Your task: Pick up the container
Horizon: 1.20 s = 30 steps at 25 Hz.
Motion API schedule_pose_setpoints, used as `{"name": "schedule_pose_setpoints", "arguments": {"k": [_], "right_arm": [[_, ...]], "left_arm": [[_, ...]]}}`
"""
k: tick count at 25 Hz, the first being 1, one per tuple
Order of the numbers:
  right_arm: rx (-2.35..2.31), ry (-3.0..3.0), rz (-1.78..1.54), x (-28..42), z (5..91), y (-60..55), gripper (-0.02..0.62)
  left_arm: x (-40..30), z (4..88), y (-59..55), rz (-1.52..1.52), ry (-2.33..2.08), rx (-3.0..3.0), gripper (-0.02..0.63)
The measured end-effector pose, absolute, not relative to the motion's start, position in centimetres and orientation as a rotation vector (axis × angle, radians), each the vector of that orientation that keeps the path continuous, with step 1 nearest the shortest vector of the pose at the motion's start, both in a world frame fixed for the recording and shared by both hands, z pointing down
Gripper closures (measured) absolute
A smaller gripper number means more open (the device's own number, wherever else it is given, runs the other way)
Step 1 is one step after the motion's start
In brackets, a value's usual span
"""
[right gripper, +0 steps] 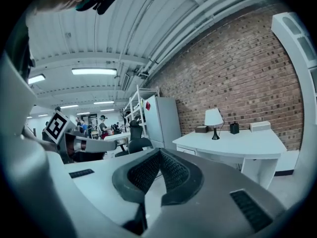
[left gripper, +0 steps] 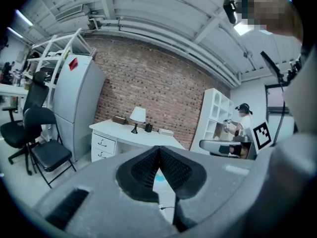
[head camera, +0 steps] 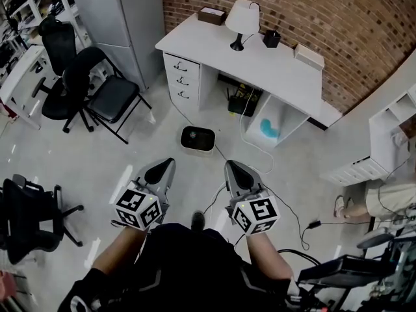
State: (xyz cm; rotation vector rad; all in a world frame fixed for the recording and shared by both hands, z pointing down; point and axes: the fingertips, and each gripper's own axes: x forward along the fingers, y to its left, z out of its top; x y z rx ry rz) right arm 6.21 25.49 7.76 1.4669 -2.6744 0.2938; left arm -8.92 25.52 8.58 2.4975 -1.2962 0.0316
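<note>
The left gripper (head camera: 170,163) and right gripper (head camera: 229,165) are both clenched on nothing. In the head view they are held side by side over the pale grey floor (head camera: 149,142), pointing forward. The small black-and-white rectangular container (head camera: 197,139) sits on the floor just ahead of their tips, roughly between them and apart from both. It is in front of the long white counter (head camera: 273,70), which stands against the red brick wall (head camera: 292,5). The counter carries a white-shaded table lamp (head camera: 242,19) and a small black cup (head camera: 271,38). A black folding chair (head camera: 114,96) stands off to the left.

In the left gripper view, the dark ribbed pads (left gripper: 143,167) meet along a closed seam with nothing between them. Beyond them are the counter, the lamp and a tall grey cabinet (left gripper: 74,103).

In the right gripper view, the pads (right gripper: 171,170) are likewise pressed together and empty. The counter and lamp appear at the right, before the brick wall. The container cannot be made out in either gripper view.
</note>
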Motion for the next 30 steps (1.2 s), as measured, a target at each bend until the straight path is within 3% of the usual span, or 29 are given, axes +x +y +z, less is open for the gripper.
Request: {"name": "schedule_pose_setpoints", "arguments": {"k": [15, 30], "right_arm": [[1.500, -2.662, 0.370, 8.0, 10.3, 14.9, 0.594], [1.531, -2.596, 0.485, 5.0, 15.6, 0.5, 0.592]], "left_arm": [[-7.1, 11.0, 16.1, 0.121, -1.204, 2.511, 0.598], [-10.8, 15.7, -0.5, 0.197, -1.114, 2.492, 0.598]]}}
